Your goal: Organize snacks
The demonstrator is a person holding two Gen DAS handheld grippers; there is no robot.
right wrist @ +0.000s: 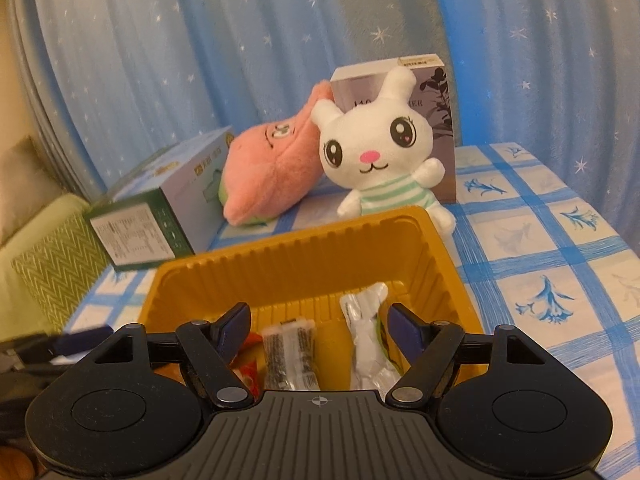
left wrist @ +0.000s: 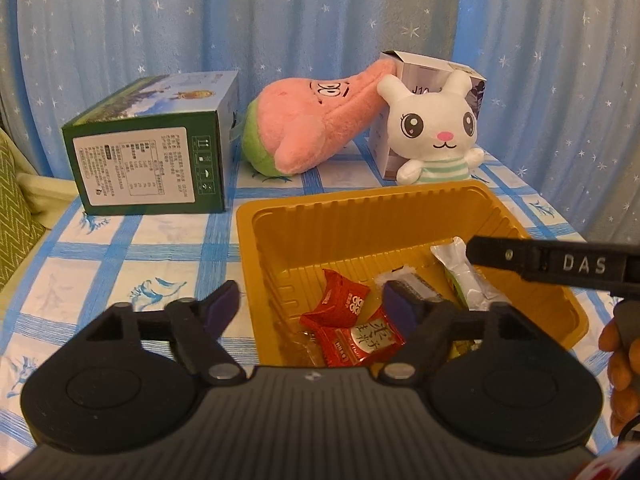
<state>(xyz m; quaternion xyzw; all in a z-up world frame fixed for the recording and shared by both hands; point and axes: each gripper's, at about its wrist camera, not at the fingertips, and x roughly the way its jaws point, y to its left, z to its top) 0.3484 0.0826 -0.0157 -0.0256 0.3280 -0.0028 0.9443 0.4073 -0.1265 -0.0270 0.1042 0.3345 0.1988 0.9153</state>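
Note:
A yellow plastic tray (left wrist: 360, 208) (right wrist: 280, 252) sits on the blue checked tablecloth and holds several wrapped snacks: two red packets (left wrist: 348, 328), a dark bar (left wrist: 416, 284) (right wrist: 290, 354) and a white and green packet (left wrist: 464, 276) (right wrist: 370, 344). My left gripper (left wrist: 312, 304) is open and empty over the tray's near left corner. My right gripper (right wrist: 318, 322) is open and empty above the tray's near edge, over the snacks. One of its fingers (left wrist: 552, 266) reaches in from the right in the left wrist view.
A green carton (left wrist: 156, 152) (right wrist: 160, 208) lies at the back left. A pink plush (left wrist: 312, 124) (right wrist: 268, 168) leans on a grey box (left wrist: 432, 88) (right wrist: 436, 120), with a white bunny plush (left wrist: 436, 132) (right wrist: 380, 152) in front. A blue starry curtain hangs behind.

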